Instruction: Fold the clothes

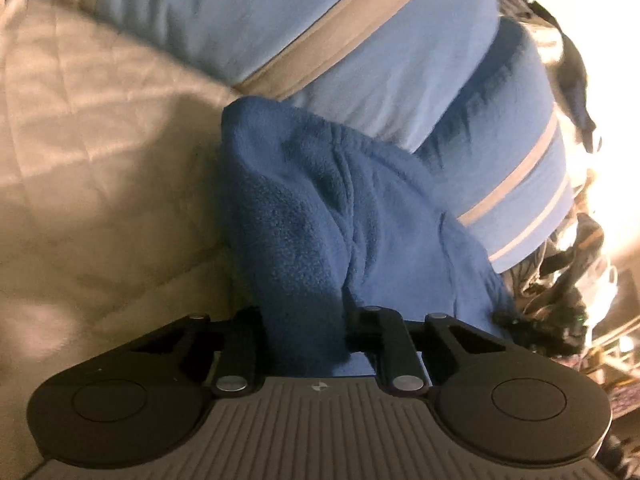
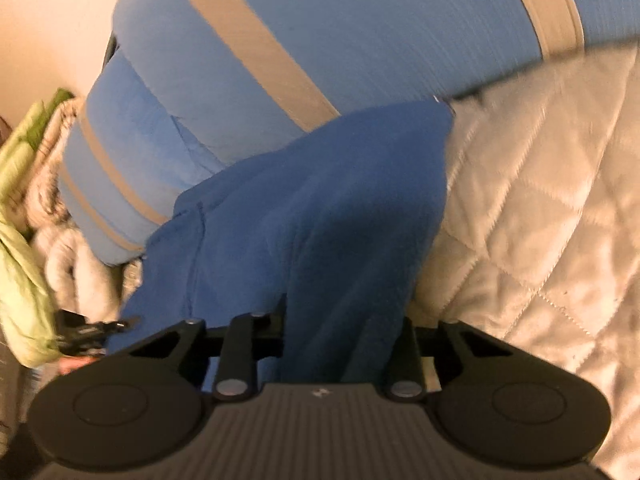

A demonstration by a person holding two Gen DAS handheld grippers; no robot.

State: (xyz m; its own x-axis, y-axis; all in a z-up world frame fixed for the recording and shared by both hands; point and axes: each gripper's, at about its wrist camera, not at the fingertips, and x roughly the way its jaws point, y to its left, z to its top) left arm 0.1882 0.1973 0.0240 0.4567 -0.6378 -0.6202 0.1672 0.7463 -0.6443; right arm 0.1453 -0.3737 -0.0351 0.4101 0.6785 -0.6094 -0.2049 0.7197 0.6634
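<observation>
1. From the left wrist camera, the left gripper (image 1: pixel 306 320) tips down toward the bed. Its two jaws are pinched tight on a bunched fold of the dark blue fleece (image 1: pixel 304 208).
2. The fleece runs up and away from the jaws in a long ridge. Its far end lies against the light blue pillow (image 1: pixel 280 24) with tan stripes.
3. The fleece lies on the cream quilt (image 1: pixel 88 152). A second blue pillow (image 1: pixel 508 152) sits on the right, with a messy pile of clothes (image 1: pixel 560 280) past it.
4. From the right wrist camera, the right gripper (image 2: pixel 344 332) also tips down. Its jaws squeeze another fold of the same fleece (image 2: pixel 320 208).
5. Here the fleece stretches up toward the striped pillow (image 2: pixel 360 20), with the quilt (image 2: pixel 540 200) on the right.
6. A green cloth (image 2: pixel 24 220) lies at the far left. The other gripper (image 2: pixel 92 330) shows there too, blurry.
</observation>
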